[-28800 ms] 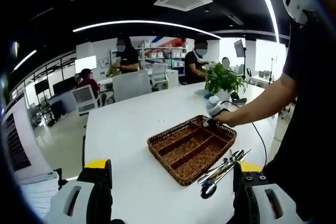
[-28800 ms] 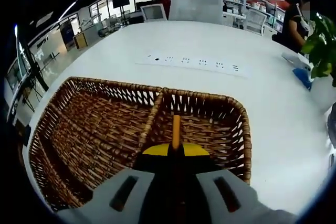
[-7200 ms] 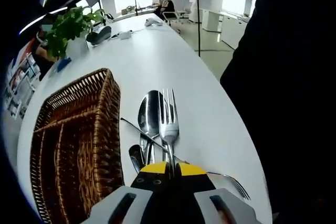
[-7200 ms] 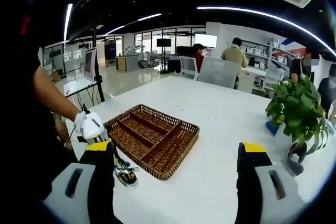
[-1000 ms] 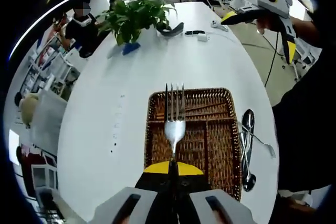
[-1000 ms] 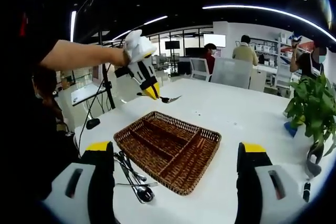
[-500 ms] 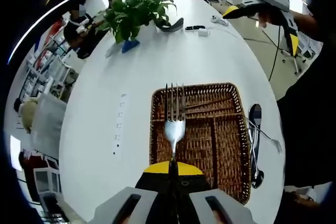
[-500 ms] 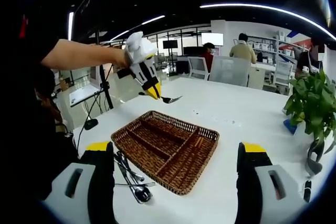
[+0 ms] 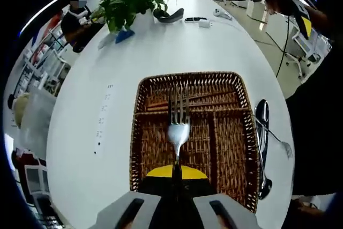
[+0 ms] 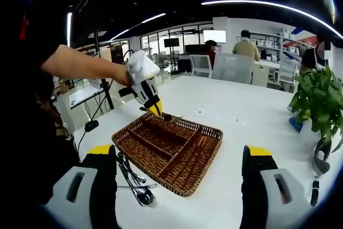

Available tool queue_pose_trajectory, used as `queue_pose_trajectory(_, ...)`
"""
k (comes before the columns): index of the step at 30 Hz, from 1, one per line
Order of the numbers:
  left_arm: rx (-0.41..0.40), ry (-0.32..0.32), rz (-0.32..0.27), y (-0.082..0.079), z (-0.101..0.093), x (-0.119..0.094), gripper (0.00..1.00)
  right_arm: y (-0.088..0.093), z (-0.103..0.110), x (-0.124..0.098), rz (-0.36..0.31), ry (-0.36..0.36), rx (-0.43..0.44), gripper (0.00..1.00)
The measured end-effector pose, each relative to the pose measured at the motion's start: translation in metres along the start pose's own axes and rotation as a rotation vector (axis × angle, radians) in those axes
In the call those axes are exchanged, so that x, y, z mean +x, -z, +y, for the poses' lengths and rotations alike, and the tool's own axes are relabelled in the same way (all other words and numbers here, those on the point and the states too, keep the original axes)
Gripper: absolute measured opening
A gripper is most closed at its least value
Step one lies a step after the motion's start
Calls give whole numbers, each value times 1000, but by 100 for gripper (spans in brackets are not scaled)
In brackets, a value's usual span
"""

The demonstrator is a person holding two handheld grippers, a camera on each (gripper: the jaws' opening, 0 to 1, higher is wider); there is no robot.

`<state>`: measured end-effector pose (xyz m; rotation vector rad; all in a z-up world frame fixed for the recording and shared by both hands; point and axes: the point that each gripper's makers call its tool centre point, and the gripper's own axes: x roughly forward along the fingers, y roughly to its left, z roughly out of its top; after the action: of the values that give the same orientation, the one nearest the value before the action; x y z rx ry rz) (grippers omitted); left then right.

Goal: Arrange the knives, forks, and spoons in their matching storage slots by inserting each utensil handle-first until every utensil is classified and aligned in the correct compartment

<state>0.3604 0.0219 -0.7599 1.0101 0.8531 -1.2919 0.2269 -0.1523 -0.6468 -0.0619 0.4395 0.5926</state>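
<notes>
Since half a second ago the left gripper (image 10: 155,109) has been lowered toward the wicker tray (image 10: 202,159): in the right gripper view it was held well above the tray, and it is now seen just over the tray's far-left edge. In the left gripper view the tray (image 9: 138,148) accordingly appears larger and nearer.

The left gripper (image 9: 176,172) is closed on a fork (image 9: 178,124), clamped by the handle between the yellow-tipped jaws. The tines point away from the gripper, straight ahead along the jaws, and the fork's head is seen over the tray's interior — above the crosswise divider that separates the far, transverse compartment from the long slots. Whether the fork touches the wicker cannot be told. In the right gripper view the fork (image 10: 170,117) projects from the left gripper's tip, just over the tray's rim.

The remaining utensils (image 9: 262,148) lie on the white table (image 9: 80,132) just beside the tray's right side — a spoon and a fork can be made out among them. In the right gripper view the same pile (image 10: 134,181) is seen beside the tray's near-left edge, close to the right gripper's left jaw.

The right gripper (image 10: 179,172) is held with its jaws spread wide, nothing between them, well apart from the tray. A potted plant (image 10: 319,105) stands farther along the table.
</notes>
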Motion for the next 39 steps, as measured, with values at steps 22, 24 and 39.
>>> queue_pose_trajectory(22, -46, 25, 57, 30, -16, 69, 0, 15, 4, -10, 56, 33, 14, 99)
queue_pose_trajectory(24, -51, 25, 64, 30, -15, 71, 0, 16, 4, -11, 60, 35, 15, 99)
queue_pose_trajectory(39, -37, 3, 117, 34, -11, 85, 0, 17, 3, -16, 71, 53, 17, 99)
